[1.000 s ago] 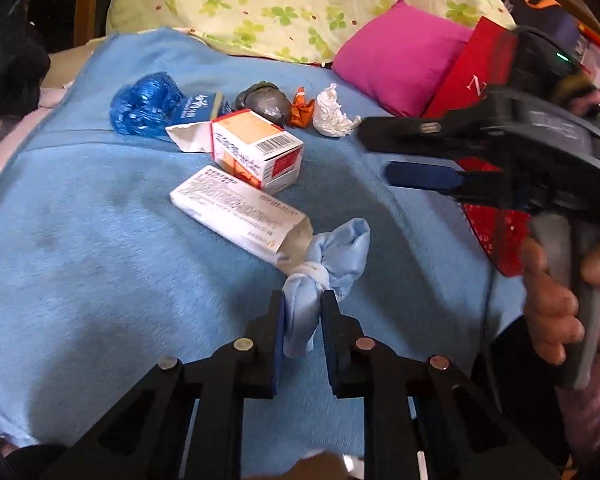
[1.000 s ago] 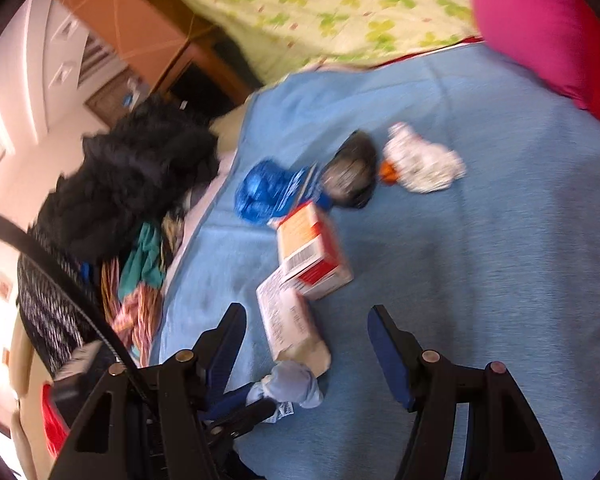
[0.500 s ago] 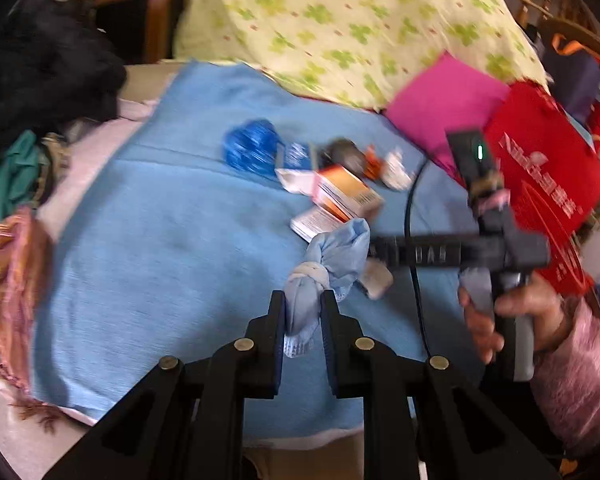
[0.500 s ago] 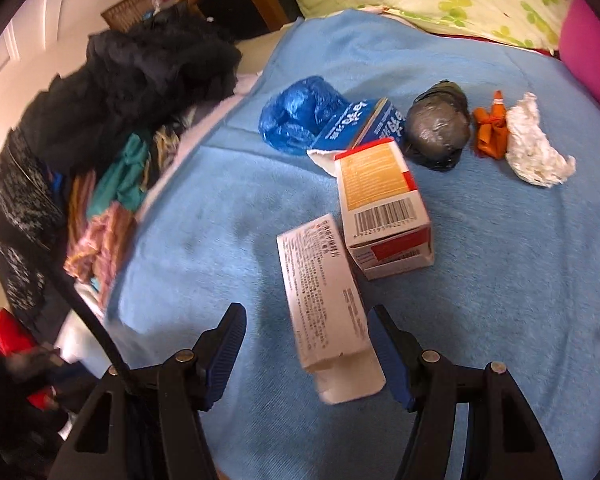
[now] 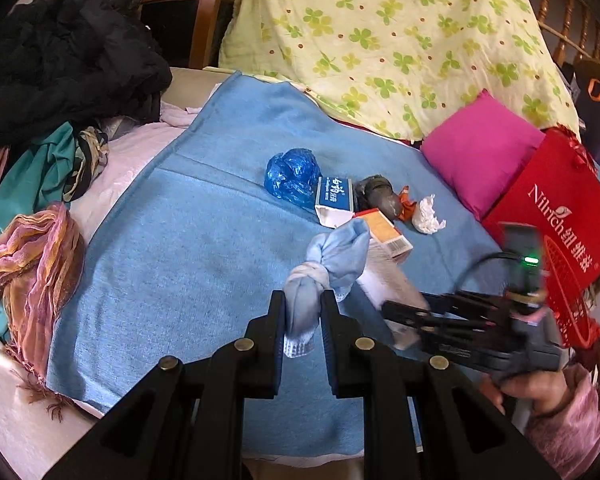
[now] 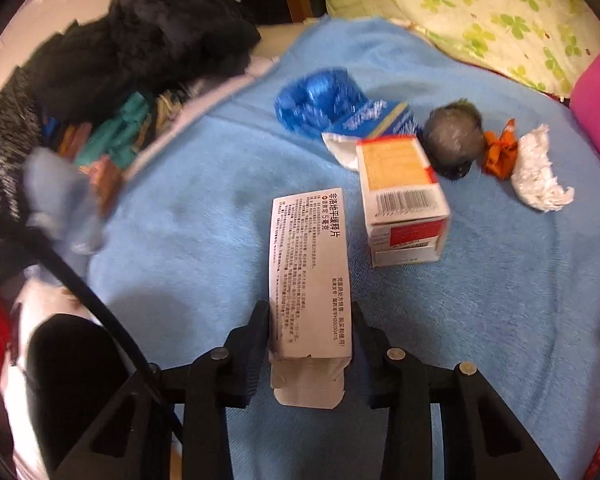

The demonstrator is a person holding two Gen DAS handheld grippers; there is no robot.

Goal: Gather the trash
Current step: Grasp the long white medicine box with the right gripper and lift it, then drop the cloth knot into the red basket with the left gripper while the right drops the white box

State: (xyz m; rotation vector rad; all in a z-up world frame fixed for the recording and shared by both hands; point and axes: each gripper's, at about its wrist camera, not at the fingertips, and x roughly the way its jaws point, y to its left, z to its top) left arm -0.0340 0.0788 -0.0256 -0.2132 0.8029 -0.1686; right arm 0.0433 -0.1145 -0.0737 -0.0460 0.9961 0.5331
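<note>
My left gripper is shut on a knotted light-blue cloth, held up above the blue blanket. My right gripper is closing its jaws on the near end of a long white printed box; both pads touch its sides. Beyond it lie an orange-and-white box, a blue-and-white carton, a crumpled blue plastic bag, a grey lump, an orange wrapper and a crumpled white paper.
A red bag and a pink pillow lie at the right. A clover-patterned quilt covers the back. Dark clothes and a striped scarf pile up along the left edge.
My left gripper rose and drew back with the knotted cloth. My right gripper swung over the long white box, came down, and its jaws narrowed onto the box.
</note>
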